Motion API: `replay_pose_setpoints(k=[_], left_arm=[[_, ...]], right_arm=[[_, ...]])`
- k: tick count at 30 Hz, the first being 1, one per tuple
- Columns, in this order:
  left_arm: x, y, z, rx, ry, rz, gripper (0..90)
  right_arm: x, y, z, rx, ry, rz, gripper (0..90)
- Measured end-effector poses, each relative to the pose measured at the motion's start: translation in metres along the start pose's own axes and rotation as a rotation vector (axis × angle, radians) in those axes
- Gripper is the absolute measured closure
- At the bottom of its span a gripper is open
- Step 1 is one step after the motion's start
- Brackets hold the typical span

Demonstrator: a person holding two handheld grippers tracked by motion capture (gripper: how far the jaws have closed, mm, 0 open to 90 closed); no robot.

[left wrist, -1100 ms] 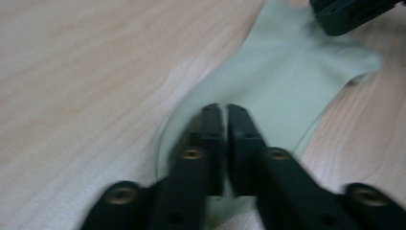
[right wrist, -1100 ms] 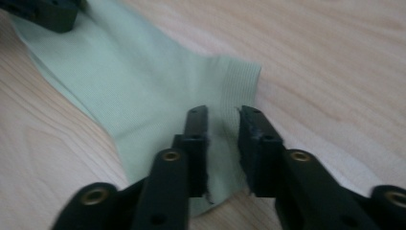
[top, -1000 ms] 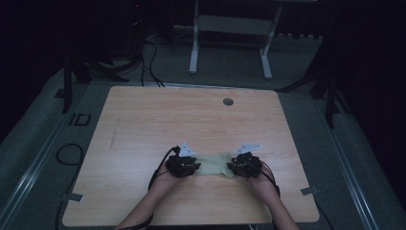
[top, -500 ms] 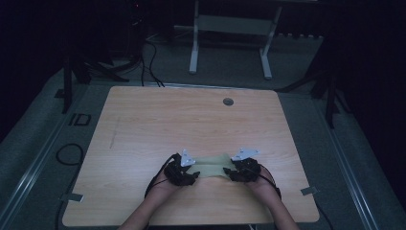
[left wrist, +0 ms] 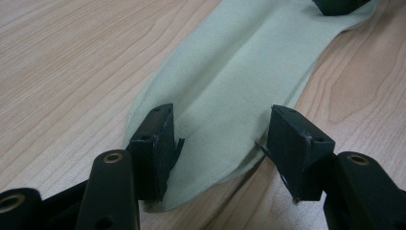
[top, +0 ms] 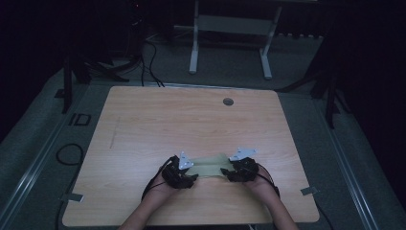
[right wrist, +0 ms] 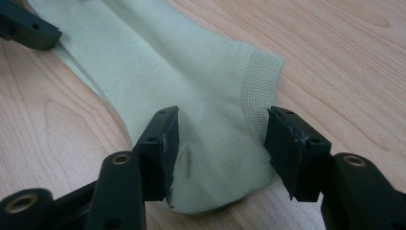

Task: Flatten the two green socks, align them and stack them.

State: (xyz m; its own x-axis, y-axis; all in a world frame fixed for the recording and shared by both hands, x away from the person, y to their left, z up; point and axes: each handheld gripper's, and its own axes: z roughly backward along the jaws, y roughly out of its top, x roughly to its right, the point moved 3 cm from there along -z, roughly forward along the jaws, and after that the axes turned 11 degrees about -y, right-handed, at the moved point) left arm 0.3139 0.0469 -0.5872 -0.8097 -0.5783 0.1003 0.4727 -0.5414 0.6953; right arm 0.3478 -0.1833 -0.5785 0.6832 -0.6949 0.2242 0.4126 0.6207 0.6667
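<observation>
While the pale green sock (top: 208, 165) lies flat, left gripper (left wrist: 221, 136) and right gripper (right wrist: 221, 139) jaws, just opened, straddle its ends unclamped.

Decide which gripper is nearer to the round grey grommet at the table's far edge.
Right. The right gripper sits almost straight below the grommet in the high view; the left gripper lies farther off to its left, both at the sock.

Dim room, wooden table (top: 158, 120), grey floor (top: 43, 129), perhaps a white frame (top: 230, 28) behind
</observation>
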Motion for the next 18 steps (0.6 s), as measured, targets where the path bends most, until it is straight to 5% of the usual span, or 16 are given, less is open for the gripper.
replay_pose_setpoints(k=[6,11,14,18], left_arm=[[-0.004,0.002,0.003,0.044,-0.079,0.051,35.4],[-0.008,0.002,0.017,0.119,-0.095,0.075,27.8],[-0.009,0.001,0.031,0.206,-0.097,0.097,23.0],[-0.010,-0.003,0.043,0.230,-0.019,0.082,16.9]], right_arm=[[-0.003,0.004,0.001,-0.018,0.013,0.012,36.6],[-0.001,0.009,0.007,-0.003,0.019,-0.004,25.5],[0.002,0.011,0.012,0.017,0.033,-0.026,15.6],[0.006,0.011,0.017,0.044,0.035,-0.080,14.5]])
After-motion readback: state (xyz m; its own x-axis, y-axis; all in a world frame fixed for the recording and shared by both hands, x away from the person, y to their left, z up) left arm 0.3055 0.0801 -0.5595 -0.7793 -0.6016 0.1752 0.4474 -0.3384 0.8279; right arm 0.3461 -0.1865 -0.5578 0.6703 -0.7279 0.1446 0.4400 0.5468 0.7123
